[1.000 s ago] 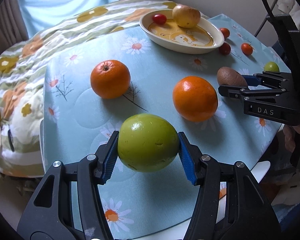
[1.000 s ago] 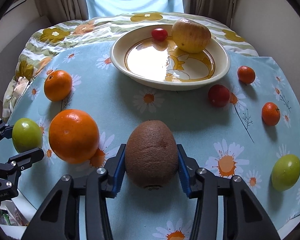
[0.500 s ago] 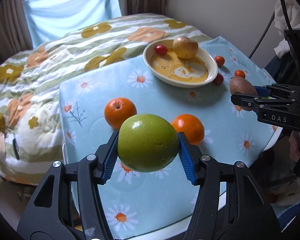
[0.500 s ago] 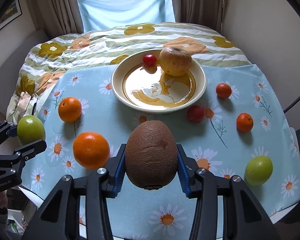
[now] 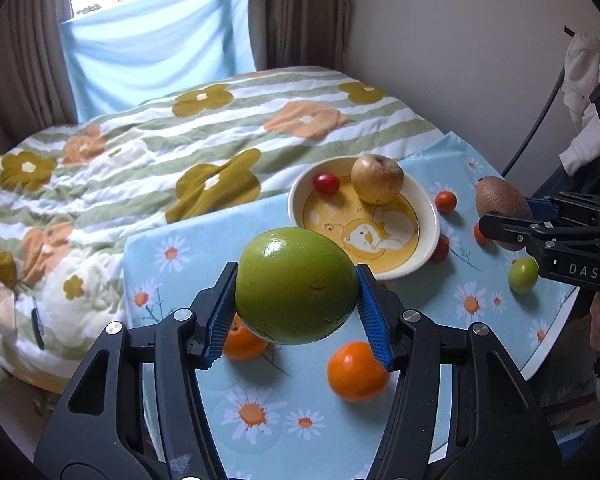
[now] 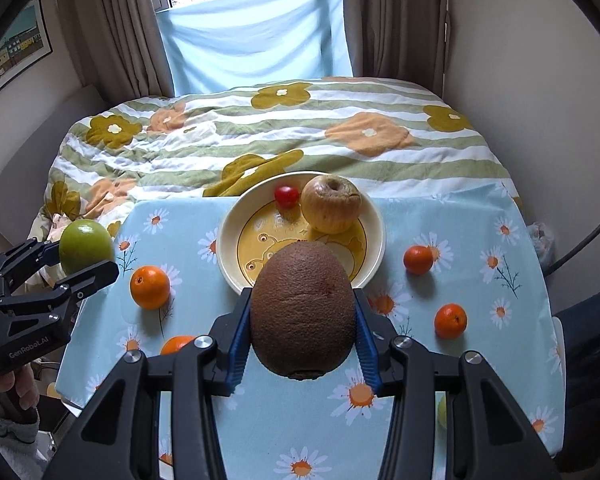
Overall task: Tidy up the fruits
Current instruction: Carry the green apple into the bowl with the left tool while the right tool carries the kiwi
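Fruits are split between the tongs, a plate and the surface. The left tongs [image 5: 296, 296] are clenched on a green apple [image 5: 296, 286], both blue pads pressed to its sides, and it hangs clear above the surface [image 5: 260, 432], which wears a light blue cloth with daisies. The right tongs [image 6: 303, 320] grasp a brown kiwi [image 6: 303, 310] the same way, also lifted off the cloth.

Ahead of the right tongs, just past the kiwi, sits a cream plate [image 6: 230, 236] with a yellow cartoon print. In it lie a yellowish apple [image 6: 331, 209] and 1 small red tomato [image 6: 286, 197], near each other at the far side of the plate.

To the left of the right tongs an orange [image 6: 149, 287] rests on the cloth, and a second orange [image 6: 176, 345] shows partly behind the left finger. To their right lie 2 small orange fruits [image 6: 418, 259], well apart from each other. A small green fruit [image 5: 523, 275] lies beneath the right tongs as the left camera sees them, near the edge of the surface.

Beyond the plate, further ahead of both tongs, spreads a bed [image 6: 260, 136] under a striped flowered quilt, with a window and curtains behind.
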Action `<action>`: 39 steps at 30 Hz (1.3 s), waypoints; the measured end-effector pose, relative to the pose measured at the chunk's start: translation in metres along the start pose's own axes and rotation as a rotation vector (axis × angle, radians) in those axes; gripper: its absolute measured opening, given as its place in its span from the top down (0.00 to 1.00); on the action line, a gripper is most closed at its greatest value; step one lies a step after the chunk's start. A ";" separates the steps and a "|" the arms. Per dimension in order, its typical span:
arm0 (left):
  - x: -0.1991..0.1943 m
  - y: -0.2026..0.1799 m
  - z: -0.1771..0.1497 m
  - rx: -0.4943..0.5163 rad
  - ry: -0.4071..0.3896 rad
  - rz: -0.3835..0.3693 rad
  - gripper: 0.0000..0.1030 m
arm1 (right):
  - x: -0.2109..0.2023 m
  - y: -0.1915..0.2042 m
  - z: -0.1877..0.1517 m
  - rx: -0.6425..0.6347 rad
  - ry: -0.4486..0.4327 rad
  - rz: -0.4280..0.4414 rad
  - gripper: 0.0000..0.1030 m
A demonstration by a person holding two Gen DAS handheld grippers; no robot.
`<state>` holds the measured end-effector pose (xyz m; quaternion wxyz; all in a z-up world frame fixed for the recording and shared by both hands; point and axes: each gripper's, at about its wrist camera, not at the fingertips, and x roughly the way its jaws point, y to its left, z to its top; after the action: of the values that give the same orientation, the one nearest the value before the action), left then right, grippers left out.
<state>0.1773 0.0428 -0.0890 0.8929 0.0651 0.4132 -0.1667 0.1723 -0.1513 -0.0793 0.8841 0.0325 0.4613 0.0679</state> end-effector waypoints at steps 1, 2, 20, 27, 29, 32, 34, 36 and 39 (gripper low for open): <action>0.005 -0.001 0.005 -0.010 0.002 0.003 0.41 | 0.002 -0.003 0.003 -0.009 0.002 0.005 0.59; 0.010 -0.003 0.010 -0.021 0.004 0.003 0.41 | 0.006 -0.005 0.007 -0.017 0.005 0.011 0.59; 0.144 -0.029 0.061 -0.055 0.151 0.008 0.41 | 0.086 -0.041 0.036 -0.141 0.116 0.108 0.59; 0.176 -0.035 0.067 -0.057 0.191 0.008 0.40 | 0.103 -0.053 0.033 -0.136 0.150 0.131 0.59; 0.177 -0.035 0.070 -0.062 0.182 0.003 0.40 | 0.105 -0.056 0.032 -0.132 0.158 0.134 0.59; 0.174 -0.033 0.077 -0.072 0.166 0.009 0.10 | 0.107 -0.058 0.032 -0.130 0.163 0.135 0.59; 0.166 -0.029 0.079 -0.085 0.131 0.017 0.00 | 0.107 -0.059 0.032 -0.129 0.167 0.135 0.59; 0.160 -0.025 0.080 -0.096 0.127 0.014 0.00 | 0.106 -0.060 0.031 -0.129 0.170 0.136 0.59; 0.152 -0.019 0.078 -0.102 0.130 0.035 0.00 | 0.106 -0.060 0.031 -0.134 0.165 0.133 0.59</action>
<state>0.3182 -0.0320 -0.1536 0.8691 0.0375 0.4770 -0.1253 0.2627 -0.1945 -0.1549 0.8367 -0.0018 0.5238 0.1598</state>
